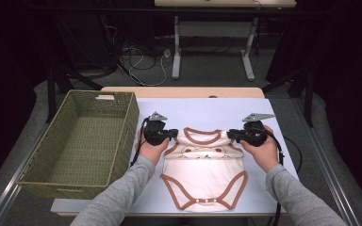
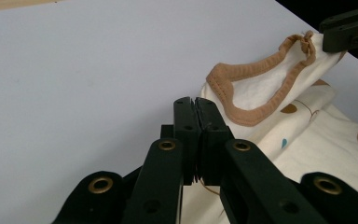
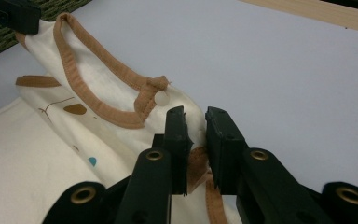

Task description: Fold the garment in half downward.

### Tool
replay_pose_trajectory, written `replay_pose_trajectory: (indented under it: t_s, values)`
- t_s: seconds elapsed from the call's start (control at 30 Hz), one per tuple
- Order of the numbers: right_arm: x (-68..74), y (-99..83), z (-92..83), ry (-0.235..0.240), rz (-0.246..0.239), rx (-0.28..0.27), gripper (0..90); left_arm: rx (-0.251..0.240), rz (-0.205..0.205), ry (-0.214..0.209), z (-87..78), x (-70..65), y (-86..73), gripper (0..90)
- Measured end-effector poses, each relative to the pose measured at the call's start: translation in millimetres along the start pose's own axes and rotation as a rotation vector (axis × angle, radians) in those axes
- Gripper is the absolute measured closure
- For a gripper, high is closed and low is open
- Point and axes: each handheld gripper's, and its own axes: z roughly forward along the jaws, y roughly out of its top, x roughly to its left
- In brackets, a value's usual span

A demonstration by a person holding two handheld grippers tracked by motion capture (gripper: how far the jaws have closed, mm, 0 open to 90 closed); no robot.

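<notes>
A cream baby bodysuit (image 1: 202,174) with brown trim lies face up on the pale table (image 1: 207,110), its neck opening toward the far side. My left gripper (image 1: 172,134) is shut on the bodysuit's left shoulder, and in the left gripper view its jaws (image 2: 196,105) stand pressed together at the cloth's edge (image 2: 307,140). My right gripper (image 1: 231,135) is shut on the other shoulder. In the right gripper view a fold of cloth and brown trim (image 3: 198,161) sits pinched between the jaws (image 3: 196,119). The neckline is stretched between the two grippers.
A large woven green basket (image 1: 133,123) stands on the table's left side, close to my left hand. Bare table lies beyond the bodysuit up to the wooden far edge (image 1: 184,92). Desk legs and cables are on the floor behind.
</notes>
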Motion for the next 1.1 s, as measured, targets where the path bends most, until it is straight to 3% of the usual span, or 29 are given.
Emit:
replay_pose_trajectory:
  t_s: [0.17,0.2,0.4,1.1]
  values:
    - [3.6,-8.0,-3.3,0.014,-0.001,0.003,78.8,-0.002,-0.005,-0.020,-4.1,-3.2,-8.3,88.1]
    - [4.7,-9.6,-3.6,0.019,-0.004,0.002,78.7,0.001,0.012,-0.024,-5.2,-2.6,-9.5,88.0]
    - [12.7,-17.7,-7.5,0.037,-0.021,-0.006,78.7,-0.009,-0.005,-0.050,-9.8,-7.7,-19.6,88.0]
    - [34.8,-48.8,-28.5,0.084,-0.013,-0.053,78.7,-0.007,0.034,-0.121,-25.3,-30.8,-54.9,88.0]
